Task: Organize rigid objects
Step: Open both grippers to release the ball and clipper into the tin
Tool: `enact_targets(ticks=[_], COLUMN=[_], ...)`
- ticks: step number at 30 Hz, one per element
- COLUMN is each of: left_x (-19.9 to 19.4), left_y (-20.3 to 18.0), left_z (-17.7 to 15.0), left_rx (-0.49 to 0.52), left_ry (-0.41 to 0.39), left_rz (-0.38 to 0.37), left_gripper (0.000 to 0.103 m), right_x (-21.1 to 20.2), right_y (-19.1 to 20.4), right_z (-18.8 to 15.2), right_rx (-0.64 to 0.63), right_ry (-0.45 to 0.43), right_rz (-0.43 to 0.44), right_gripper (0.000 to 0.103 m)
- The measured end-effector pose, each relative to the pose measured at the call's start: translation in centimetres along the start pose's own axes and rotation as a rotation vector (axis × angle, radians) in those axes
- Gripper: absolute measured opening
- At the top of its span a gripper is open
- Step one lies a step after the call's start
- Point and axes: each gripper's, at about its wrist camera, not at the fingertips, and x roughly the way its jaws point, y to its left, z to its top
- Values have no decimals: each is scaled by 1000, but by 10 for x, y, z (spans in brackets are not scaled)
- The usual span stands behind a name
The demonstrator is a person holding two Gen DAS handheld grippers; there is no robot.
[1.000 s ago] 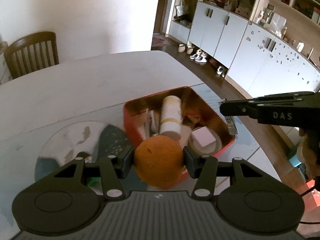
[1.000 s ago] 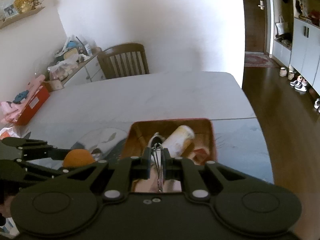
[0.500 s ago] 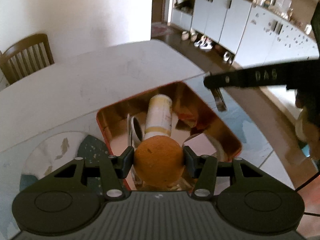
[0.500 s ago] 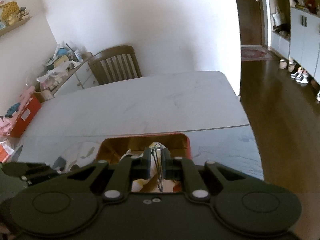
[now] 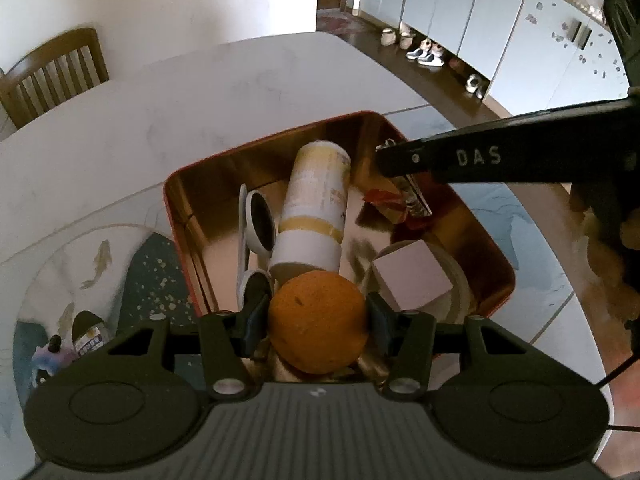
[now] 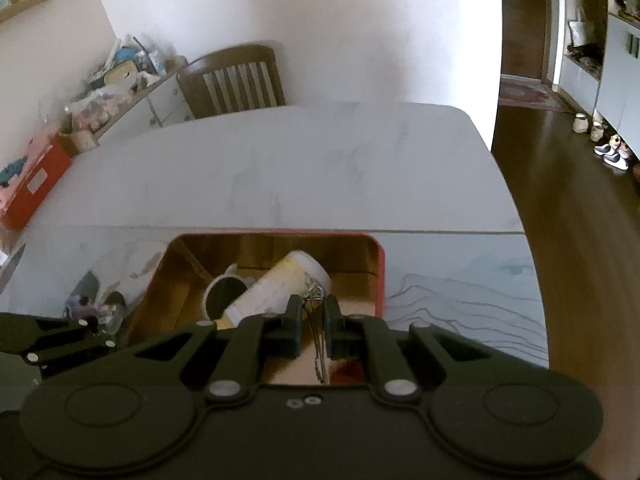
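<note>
My left gripper [image 5: 318, 312] is shut on an orange [image 5: 318, 322] and holds it over the near end of a red tin box [image 5: 496, 258]. The box holds a lying white and yellow bottle [image 5: 316, 206], white sunglasses [image 5: 258, 222], a pale pink block [image 5: 412, 278] and a red wrapper [image 5: 386, 200]. My right gripper [image 6: 312, 322] is shut on a metal binder clip [image 6: 316, 320] and hovers over the box's right side [image 6: 380, 264]. In the left wrist view its fingers [image 5: 480, 158] reach in from the right, the clip [image 5: 414, 196] hanging below.
The box stands on a white marble table [image 6: 280, 168] with a patterned mat [image 5: 100, 256]. A small bottle [image 5: 90, 338] and a pale toy [image 5: 50, 356] lie left of the box. A wooden chair [image 6: 232, 80] stands at the far side. The table's right edge drops to a wooden floor [image 6: 560, 152].
My left gripper has carried the orange from outside the box's near-left corner to above the box's near end. My right gripper has stayed over the box, still shut on the clip.
</note>
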Motion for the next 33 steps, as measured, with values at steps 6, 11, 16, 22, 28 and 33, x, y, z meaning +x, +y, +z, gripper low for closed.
enact_targets(ticks=[6, 11, 16, 22, 28, 33], left_x=[7, 15, 20, 21, 17, 6], left_y=[0, 1, 2, 3, 4, 3], left_z=[4, 4, 3, 4, 3, 2], left_rx=[-12, -13, -9, -6, 2, 1], left_ry=[1, 21, 34, 34, 20, -14], left_rz=[12, 26, 31, 31, 27, 11], left_gripper=[52, 52, 52, 52, 53, 53], right_x=[11, 17, 22, 21, 12, 2], right_y=[0, 3, 3, 6, 3, 5], right_z=[-5, -7, -9, -8, -8, -11], right_rx=[-27, -55, -65, -64, -42, -28], right_ry=[38, 59, 78, 86, 83, 70], right_rz=[-8, -8, -15, -2, -3, -2], right_gripper=[10, 10, 10, 19, 26, 35])
